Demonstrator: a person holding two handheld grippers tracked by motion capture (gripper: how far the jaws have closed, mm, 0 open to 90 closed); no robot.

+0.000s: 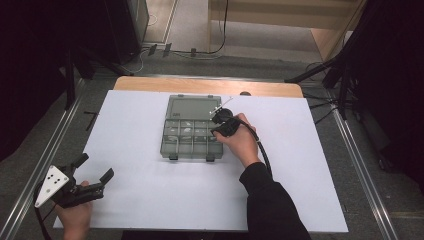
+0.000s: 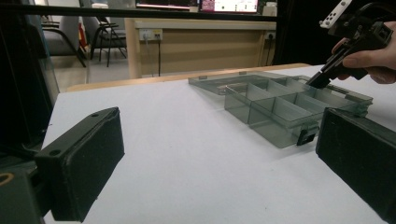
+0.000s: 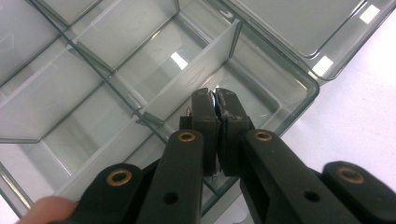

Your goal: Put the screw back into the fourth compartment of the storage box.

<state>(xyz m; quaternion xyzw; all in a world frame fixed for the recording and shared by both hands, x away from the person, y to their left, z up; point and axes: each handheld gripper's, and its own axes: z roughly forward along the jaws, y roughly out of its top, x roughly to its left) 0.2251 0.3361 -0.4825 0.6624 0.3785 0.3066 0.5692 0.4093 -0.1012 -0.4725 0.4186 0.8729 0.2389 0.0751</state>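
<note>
Jaws of the right gripper [image 3: 215,100] pinch a small metal piece [image 3: 214,97] over the organizer box [image 3: 299,79]

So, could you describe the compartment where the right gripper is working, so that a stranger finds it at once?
On the white table lies a clear grey plastic box with its lid folded open at the far side. The right gripper, shut on a small shiny piece, is over the compartment at the box's corner beside the lid hinge, unlike the inner compartments.

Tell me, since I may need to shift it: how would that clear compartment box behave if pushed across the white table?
The compartment box looks like thin hard plastic, so probably stiff and light. On the smooth white table it would likely slide rather than tip, sitting low and flat. Its opened lid might flex or swing.
</note>
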